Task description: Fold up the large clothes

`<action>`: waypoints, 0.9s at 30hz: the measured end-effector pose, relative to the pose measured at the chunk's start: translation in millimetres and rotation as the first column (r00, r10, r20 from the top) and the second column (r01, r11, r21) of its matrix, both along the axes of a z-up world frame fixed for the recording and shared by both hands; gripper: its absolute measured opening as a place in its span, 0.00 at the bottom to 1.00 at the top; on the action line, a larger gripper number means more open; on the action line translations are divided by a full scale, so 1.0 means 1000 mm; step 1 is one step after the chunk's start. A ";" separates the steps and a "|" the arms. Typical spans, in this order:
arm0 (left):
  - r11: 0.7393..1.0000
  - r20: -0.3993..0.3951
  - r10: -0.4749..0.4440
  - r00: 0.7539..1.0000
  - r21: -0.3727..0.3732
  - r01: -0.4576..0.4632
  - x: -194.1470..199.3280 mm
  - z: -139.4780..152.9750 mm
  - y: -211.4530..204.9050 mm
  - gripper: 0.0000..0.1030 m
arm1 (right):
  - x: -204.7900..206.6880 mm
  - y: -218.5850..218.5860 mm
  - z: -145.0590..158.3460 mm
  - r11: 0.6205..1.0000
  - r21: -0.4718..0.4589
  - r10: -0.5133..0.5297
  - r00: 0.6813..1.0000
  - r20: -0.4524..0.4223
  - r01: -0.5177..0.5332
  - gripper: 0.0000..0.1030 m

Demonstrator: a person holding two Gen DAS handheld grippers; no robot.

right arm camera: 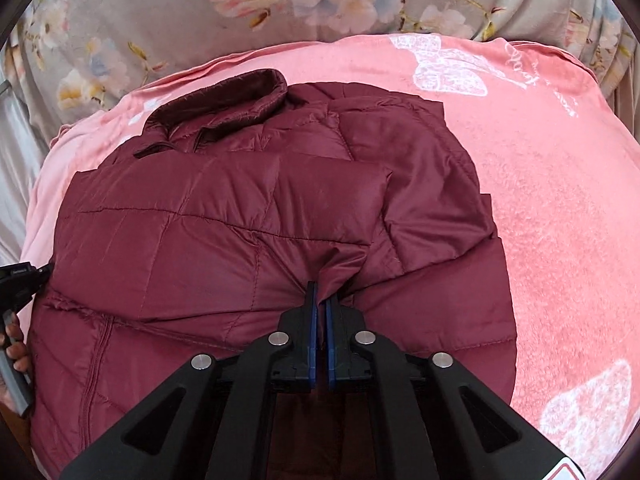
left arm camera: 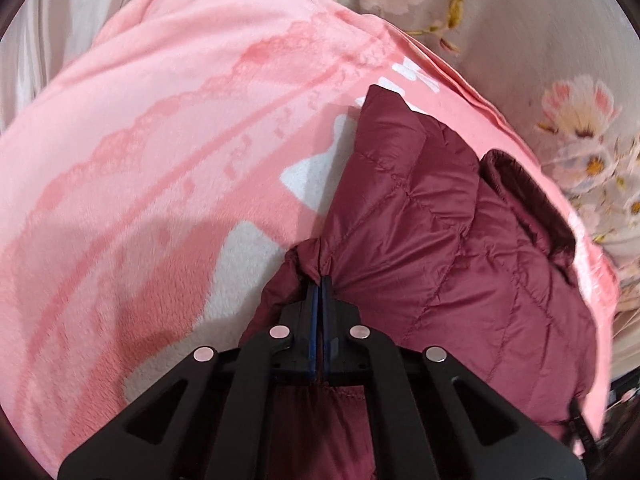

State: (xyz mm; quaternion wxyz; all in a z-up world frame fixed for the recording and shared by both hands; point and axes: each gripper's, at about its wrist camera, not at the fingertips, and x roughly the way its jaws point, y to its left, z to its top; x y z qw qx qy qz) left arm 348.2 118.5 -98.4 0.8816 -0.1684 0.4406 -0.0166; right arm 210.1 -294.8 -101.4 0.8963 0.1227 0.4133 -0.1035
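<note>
Right wrist view, one maroon jacket [right arm camera: 224,216], two tools [right arm camera: 321,294] pinching it

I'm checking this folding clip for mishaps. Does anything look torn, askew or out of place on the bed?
Nothing stands out. The maroon puffer jacket lies partly folded on the pink blanket, rumpled only where the left gripper and right gripper pinch it. No tear shows.

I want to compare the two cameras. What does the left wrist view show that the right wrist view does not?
Only the left wrist view: the left gripper shut on the maroon jacket. Only the right wrist view: the right gripper shut on it, the zipper, and the person's left hand. Both: the jacket's collar, pink blanket, floral sheet.
</note>
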 end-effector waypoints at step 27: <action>0.908 0.014 -0.346 0.938 0.255 0.332 -0.009 0.015 -0.148 0.39 | 0.029 0.045 0.004 0.995 -0.043 0.095 0.995 -0.017 -0.095 0.10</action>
